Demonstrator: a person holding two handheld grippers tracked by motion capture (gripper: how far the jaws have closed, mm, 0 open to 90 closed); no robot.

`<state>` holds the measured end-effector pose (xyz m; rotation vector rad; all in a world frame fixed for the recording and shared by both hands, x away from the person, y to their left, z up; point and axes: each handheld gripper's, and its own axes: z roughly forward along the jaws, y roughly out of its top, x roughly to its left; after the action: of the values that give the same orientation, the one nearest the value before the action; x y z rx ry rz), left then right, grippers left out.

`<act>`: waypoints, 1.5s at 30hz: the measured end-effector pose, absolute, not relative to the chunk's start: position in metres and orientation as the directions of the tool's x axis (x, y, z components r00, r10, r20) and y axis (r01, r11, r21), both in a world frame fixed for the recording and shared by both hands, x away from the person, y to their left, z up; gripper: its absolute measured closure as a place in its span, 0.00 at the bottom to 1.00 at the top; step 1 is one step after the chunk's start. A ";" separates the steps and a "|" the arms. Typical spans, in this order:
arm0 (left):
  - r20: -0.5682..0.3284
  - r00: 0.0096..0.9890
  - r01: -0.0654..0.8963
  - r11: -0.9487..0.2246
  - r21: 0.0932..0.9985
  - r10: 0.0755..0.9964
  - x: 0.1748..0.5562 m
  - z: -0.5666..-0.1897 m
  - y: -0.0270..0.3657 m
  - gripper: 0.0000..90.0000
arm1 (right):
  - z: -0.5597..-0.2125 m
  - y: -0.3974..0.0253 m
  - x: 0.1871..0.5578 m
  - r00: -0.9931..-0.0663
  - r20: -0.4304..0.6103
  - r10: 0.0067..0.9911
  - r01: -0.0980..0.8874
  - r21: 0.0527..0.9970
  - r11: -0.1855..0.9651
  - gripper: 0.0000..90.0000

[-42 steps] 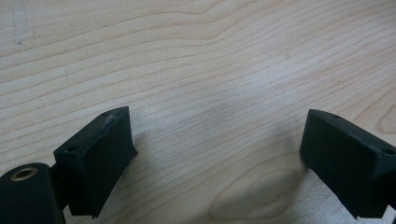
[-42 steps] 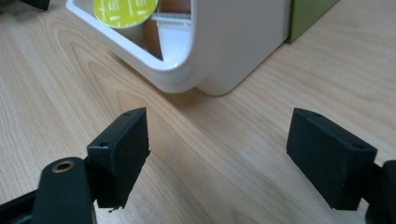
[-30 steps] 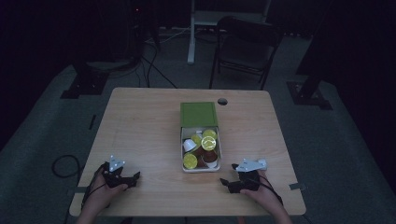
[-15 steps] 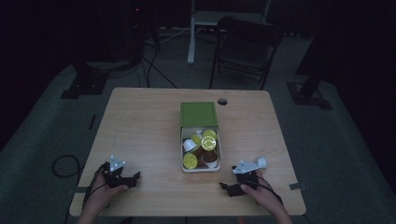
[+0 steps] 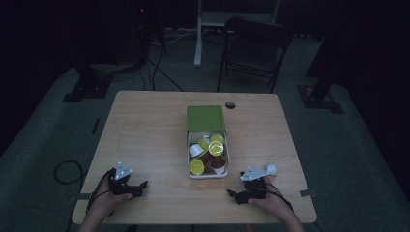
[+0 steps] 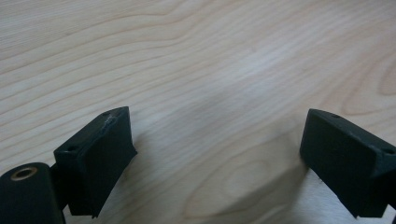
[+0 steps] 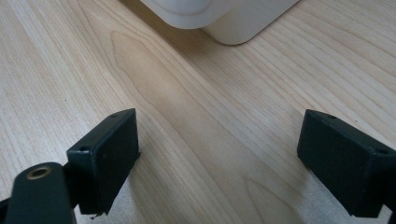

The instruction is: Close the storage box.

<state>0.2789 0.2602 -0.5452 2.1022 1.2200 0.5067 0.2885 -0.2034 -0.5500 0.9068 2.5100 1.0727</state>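
A white container [image 5: 192, 145] with a green lid [image 5: 205, 118] slid back sits mid-table, holding several yellow-topped, white and brown capsules [image 5: 215, 148]. My left gripper [image 5: 141, 186] rests on the table near the front left, held by a hand; in the left gripper view [image 6: 212, 154] its jaws stand wide apart over bare wood. My right gripper [image 5: 233, 194] lies near the front right, just below the container's right corner, open with nothing between its jaws. The container's rounded white corner [image 7: 219, 18] shows at the top of the right gripper view, where the right gripper [image 7: 217, 154] hovers over wood.
The wooden table [image 5: 145, 130] has a cable hole [image 5: 230, 104] behind the lid. A dark chair [image 5: 254, 48] and stand legs sit on the floor beyond the far edge. A cable [image 5: 63, 169] loops on the floor at left.
The right gripper has shifted slightly toward the front edge and turned a little. The left gripper has stayed where it was.
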 end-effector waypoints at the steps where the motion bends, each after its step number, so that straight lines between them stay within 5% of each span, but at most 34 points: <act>1: 0.008 0.503 0.617 -0.366 0.697 0.864 0.278 -0.545 0.258 0.11 | -0.550 -0.203 0.288 -0.769 0.002 0.640 0.444 0.722 0.531 0.14; 45: 0.003 0.770 0.377 -0.458 0.805 0.638 0.283 -0.506 0.148 0.11 | -0.509 -0.208 0.295 -0.742 0.074 0.666 0.416 0.831 0.371 0.15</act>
<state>0.2834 0.1479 -0.5065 2.1010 0.7562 0.3857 0.2954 -0.2076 -0.5086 0.9582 2.3600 1.3089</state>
